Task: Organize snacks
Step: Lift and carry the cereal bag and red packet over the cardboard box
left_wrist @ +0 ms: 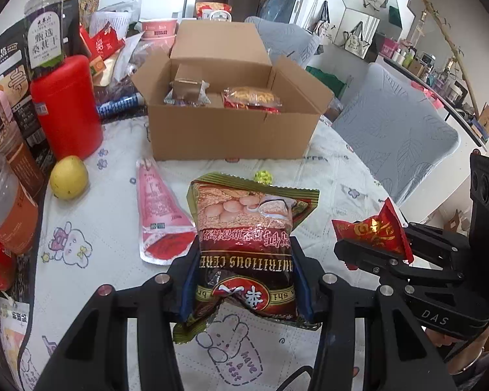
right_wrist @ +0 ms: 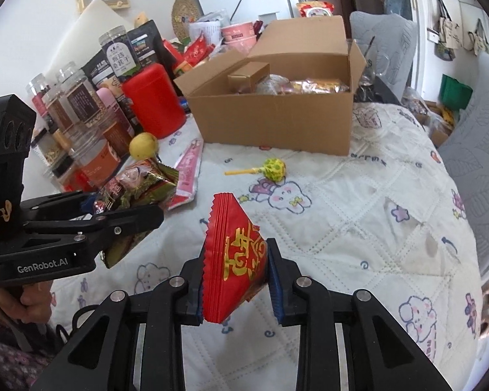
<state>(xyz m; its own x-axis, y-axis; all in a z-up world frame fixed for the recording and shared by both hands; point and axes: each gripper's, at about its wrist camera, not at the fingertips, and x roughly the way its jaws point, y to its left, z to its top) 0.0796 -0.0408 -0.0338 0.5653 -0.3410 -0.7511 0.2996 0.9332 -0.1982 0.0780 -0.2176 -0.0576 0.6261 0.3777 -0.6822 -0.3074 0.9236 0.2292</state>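
My left gripper [left_wrist: 244,280] is shut on a brown and red cereal packet [left_wrist: 247,238], which hangs above the quilted table cover. The same packet [right_wrist: 137,192] shows at the left of the right wrist view, held in the left gripper [right_wrist: 127,215]. My right gripper [right_wrist: 234,280] is shut on a small red packet with gold lettering [right_wrist: 234,254], seen also as the red packet [left_wrist: 371,231] in the right gripper [left_wrist: 375,247]. An open cardboard box [left_wrist: 231,130] with snacks inside stands behind; the box [right_wrist: 277,120] lies ahead of both grippers.
A pink pouch [left_wrist: 159,211] and a yellow fruit [left_wrist: 69,177] lie left of the box. A green lollipop [right_wrist: 272,169] lies in front of it. A red canister [left_wrist: 66,107], jars and bags crowd the left side. Grey chairs [left_wrist: 397,137] stand at the right.
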